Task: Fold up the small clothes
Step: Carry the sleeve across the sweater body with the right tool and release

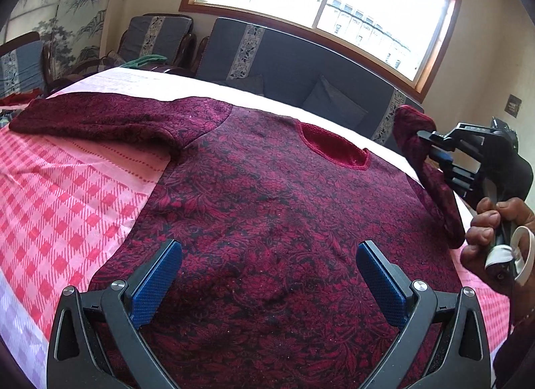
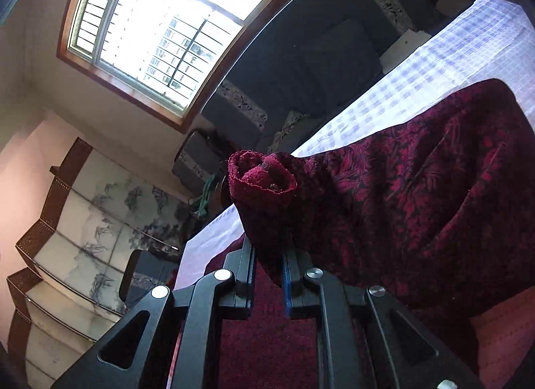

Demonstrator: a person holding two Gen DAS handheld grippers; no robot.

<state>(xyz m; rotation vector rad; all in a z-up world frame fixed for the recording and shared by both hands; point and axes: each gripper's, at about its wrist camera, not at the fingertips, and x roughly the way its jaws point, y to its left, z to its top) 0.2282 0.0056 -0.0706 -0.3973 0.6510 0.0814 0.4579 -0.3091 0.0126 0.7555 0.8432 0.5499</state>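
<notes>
While my right gripper point(image 2: 267, 255) clamps the raised sleeve point(image 2: 264, 188) near its cuff, the sweater point(image 1: 267, 205) lies flat on the checked sheet point(image 1: 67, 195) under my left gripper point(image 1: 267, 275), whose jaws gape empty. Plan: carry the sleeve across the chest, keeping it taut, and lay it square; the left can pin the body.

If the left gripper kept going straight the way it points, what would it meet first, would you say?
Most likely the sweater body: the open left gripper points along its chest toward the neckline, though height above it is unclear.
</notes>
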